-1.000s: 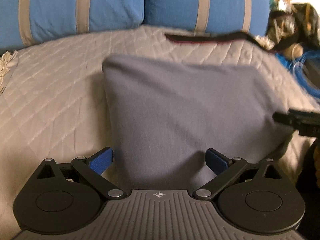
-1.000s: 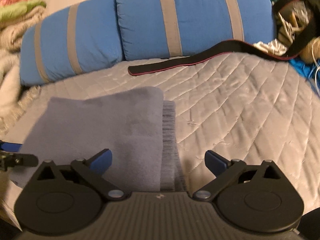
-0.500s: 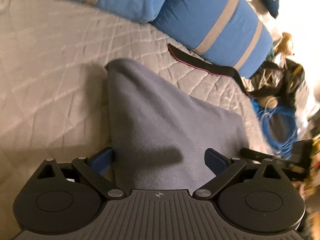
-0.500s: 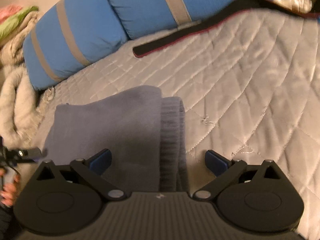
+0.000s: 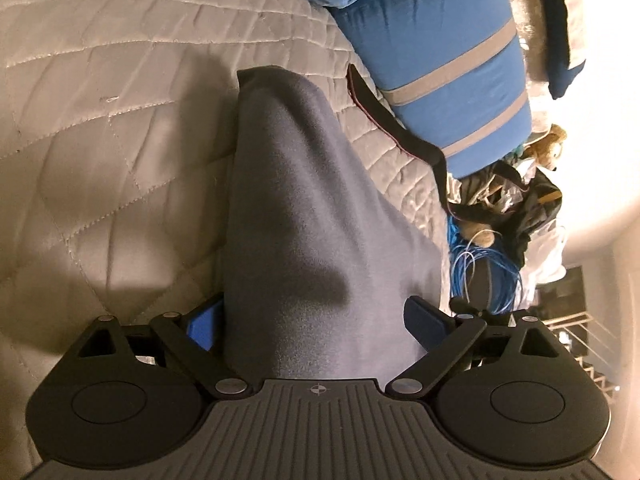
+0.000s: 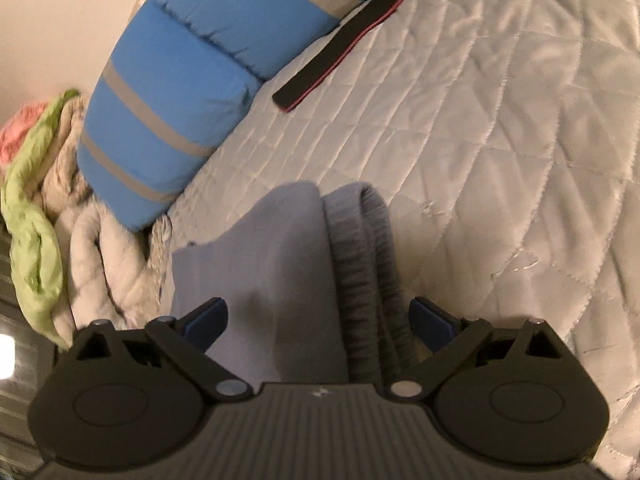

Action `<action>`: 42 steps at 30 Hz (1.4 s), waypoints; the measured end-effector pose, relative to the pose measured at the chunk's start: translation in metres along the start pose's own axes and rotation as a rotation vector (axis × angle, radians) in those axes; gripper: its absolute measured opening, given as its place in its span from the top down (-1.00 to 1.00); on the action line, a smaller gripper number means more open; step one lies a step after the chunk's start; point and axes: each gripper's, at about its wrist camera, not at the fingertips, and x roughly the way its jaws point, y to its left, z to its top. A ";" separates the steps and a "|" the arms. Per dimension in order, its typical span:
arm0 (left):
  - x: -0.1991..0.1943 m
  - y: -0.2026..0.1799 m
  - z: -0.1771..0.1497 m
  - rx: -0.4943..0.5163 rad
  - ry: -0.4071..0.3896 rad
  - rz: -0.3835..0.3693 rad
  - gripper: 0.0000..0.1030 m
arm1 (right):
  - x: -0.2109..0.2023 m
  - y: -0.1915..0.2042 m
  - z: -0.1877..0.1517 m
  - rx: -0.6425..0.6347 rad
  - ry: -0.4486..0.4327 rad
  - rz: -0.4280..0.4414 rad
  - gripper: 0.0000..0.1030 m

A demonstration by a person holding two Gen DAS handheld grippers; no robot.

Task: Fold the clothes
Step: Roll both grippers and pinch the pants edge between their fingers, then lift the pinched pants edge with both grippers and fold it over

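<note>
Both views have rolled since a second ago: the pillows, then level across the top, now run slantwise, and the grey cloth reaches deeper between each pair of fingers. Largest first, the quilted bed (image 5: 100,128) carries everything, with the blue striped pillows (image 6: 192,80) at its head and a dark strap (image 6: 340,44) just below them. On the quilt lies the grey garment (image 5: 300,220), doubled into a thick pad with its ribbed band (image 6: 368,280) along one edge. The left claw (image 5: 316,320) and right claw (image 6: 320,320) are both spread wide, each straddling a near end of the pad without pinching it. I judge either another fold or a lift away; both need the fingers closing evenly.
</note>
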 end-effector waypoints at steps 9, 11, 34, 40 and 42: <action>0.007 0.005 -0.006 -0.038 0.018 0.026 0.36 | -0.007 0.013 -0.009 -0.115 -0.046 -0.050 0.35; 0.004 0.001 -0.006 -0.028 0.012 0.029 0.52 | -0.011 0.015 -0.007 -0.128 -0.077 -0.031 0.38; -0.028 -0.050 0.039 0.121 -0.181 0.102 0.62 | 0.012 0.051 0.045 -0.200 -0.234 0.008 0.41; -0.046 -0.062 0.064 0.132 -0.266 0.089 0.62 | 0.022 0.066 0.077 -0.223 -0.278 0.058 0.42; -0.049 -0.066 0.075 0.138 -0.293 0.079 0.62 | 0.027 0.069 0.087 -0.227 -0.294 0.069 0.37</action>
